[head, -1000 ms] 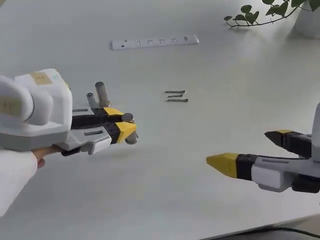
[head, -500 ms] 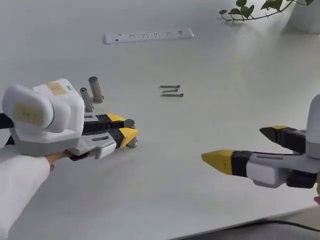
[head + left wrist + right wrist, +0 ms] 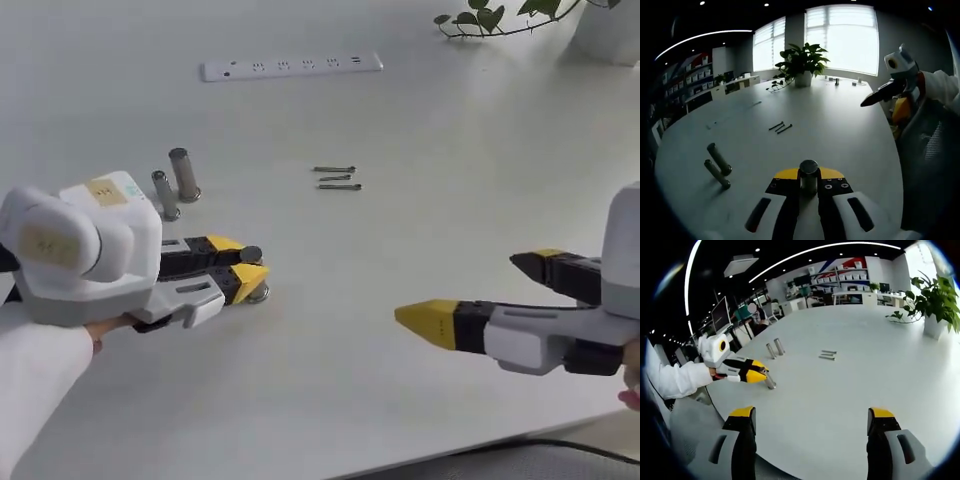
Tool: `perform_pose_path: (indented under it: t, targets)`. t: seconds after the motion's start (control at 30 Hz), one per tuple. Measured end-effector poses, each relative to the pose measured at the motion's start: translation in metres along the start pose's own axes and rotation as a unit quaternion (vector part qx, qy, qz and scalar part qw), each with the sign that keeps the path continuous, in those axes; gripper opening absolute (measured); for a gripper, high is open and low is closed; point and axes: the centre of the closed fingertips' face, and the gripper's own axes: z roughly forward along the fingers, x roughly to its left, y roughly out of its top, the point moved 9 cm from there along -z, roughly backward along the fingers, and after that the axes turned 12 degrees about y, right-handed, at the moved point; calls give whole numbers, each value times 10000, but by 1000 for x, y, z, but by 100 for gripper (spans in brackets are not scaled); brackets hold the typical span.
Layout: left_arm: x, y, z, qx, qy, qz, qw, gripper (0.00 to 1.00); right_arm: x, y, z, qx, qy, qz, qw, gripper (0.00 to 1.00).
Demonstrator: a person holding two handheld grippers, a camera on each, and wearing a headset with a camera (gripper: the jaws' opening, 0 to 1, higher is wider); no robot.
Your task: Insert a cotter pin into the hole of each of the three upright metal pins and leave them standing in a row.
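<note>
Work looks barely begun: left gripper (image 3: 243, 266) clamps one metal pin (image 3: 808, 170) upright, left of the cotter pins (image 3: 335, 178); right gripper (image 3: 458, 288), jaws apart and empty, should next fetch one.

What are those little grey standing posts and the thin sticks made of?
The grey cylindrical posts look like dull metal, likely steel: a soft sheen runs down their sides. The thin grey cotter pins seem metal wire too, though too small to be sure.
</note>
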Motion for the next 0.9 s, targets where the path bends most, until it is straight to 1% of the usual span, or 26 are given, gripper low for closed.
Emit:
perform_pose_path:
  t: [0.13, 0.23, 0.3, 0.37, 0.67, 0.77, 0.8, 0.83, 0.87, 0.9]
  targets:
    - [0, 0, 2, -42, 16, 6, 10000, 10, 1, 2, 1, 4, 17, -15, 10000, 90]
    - [-1, -2, 2, -115, 30, -99, 9999, 10, 2, 2, 2, 24, 31, -35, 10000, 90]
    - [-2, -3, 2, -168, 59, -79, 9998, 10, 2, 1, 3, 46, 39, -33, 10000, 90]
    - [-2, -4, 2, -222, 35, -123, 9997, 11, 2, 1, 3, 57, 41, -38, 10000, 90]
    - [-1, -5, 2, -302, 53, -206, 9993, 11, 2, 1, 3, 57, 45, -38, 10000, 90]
    - [-1, -6, 3, -255, 46, -220, 9994, 11, 2, 1, 3, 56, 46, -35, 10000, 90]
    - [-1, -8, 3, -177, 47, -174, 9997, 11, 2, 1, 3, 56, 47, -34, 10000, 90]
    - [-1, -10, 4, -109, 40, -196, 9997, 12, 3, 1, 3, 52, 48, -38, 10000, 90]
    - [-2, -12, 4, -65, -23, -313, 9995, 15, 3, 1, 3, 45, 48, -38, 10000, 90]
    - [-2, -12, 3, -87, -47, -376, 9992, 18, 2, 1, 3, 43, 48, -36, 10000, 90]
